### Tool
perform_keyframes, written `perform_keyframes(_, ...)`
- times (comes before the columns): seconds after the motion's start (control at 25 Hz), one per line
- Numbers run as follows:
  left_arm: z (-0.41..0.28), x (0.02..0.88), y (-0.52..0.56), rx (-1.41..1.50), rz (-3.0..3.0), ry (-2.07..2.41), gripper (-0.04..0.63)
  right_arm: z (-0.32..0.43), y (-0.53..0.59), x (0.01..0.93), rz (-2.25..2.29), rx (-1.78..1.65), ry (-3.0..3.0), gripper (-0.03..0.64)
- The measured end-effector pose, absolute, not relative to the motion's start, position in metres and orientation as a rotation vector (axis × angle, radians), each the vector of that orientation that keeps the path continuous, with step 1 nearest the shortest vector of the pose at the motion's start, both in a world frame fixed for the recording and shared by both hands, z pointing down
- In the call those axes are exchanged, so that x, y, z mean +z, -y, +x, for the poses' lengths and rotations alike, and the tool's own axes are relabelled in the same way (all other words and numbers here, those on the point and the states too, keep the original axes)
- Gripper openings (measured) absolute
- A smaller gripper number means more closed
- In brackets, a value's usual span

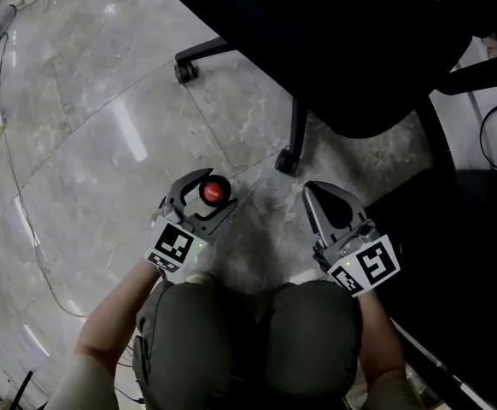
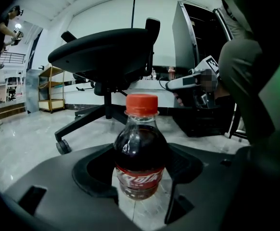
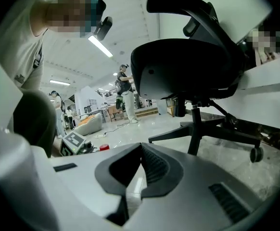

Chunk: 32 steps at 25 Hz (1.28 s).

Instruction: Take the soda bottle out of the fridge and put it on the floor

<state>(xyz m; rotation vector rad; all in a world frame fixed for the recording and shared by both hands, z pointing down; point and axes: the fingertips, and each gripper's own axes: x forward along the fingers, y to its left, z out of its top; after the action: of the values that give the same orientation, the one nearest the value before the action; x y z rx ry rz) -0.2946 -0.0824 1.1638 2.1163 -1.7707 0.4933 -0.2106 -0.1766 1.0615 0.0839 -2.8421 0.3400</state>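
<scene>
Item: soda bottle [image 2: 141, 153], dark drink, red cap [image 2: 141, 104], standing upright.
Location: between the fingers [image 2: 181, 165] of the left gripper [image 1: 207, 195], low over the floor [image 1: 103, 143], just ahead of the crouched person's knees [image 1: 257, 331]; contact of base with floor not discernible.
Left fingers: closed on the bottle's lower body at the label band, one on either side.
Right fingers: right gripper [image 3: 141, 148] pressed together, nothing between; beside the left gripper, apart from the bottle.
Surroundings: black chair [image 1: 317, 58] overhead, one caster [image 1: 288, 162] near and beyond the bottle; thin cable [image 1: 26, 220] well off to the left.
Step in hand: judged as the set-down, last part of the task.
Method: keep the bottle vertical; lower straight until the base sits flat on bare tile; hold the grip until the weight rests on the floor.
Release: spread both fingers evenly, then draw back level along the approach line, clear of the label band.
Risk: tall, narrow, smooth-sided item on a polished floor; likely to tip if let go tilted or brushed on withdrawal; caster close enough to warrant a spot short of it.
</scene>
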Motion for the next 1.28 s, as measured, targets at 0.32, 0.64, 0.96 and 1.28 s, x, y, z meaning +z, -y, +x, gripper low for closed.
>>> perform_keyframes(0.32,-0.284,1.211,0.082,0.515,2.132,1.724,0.298,-0.203,0.179,1.099,0.130,0.268,2.832,-0.003)
perform_keyframes(0.64,-0.283,1.238,0.084,0.549,2.154,1.701,0.299,-0.191,0.187,1.135,0.182,0.157,2.808,-0.003)
perform_keyframes(0.96,-0.283,1.246,0.085,0.536,2.173,1.718,0.298,-0.189,0.186,1.140,0.182,0.146,2.819,-0.003)
perform_keyframes(1.28,-0.281,1.248,0.083,0.508,2.154,1.705,0.305,-0.191,0.184,1.142,0.168,0.147,2.818,-0.003)
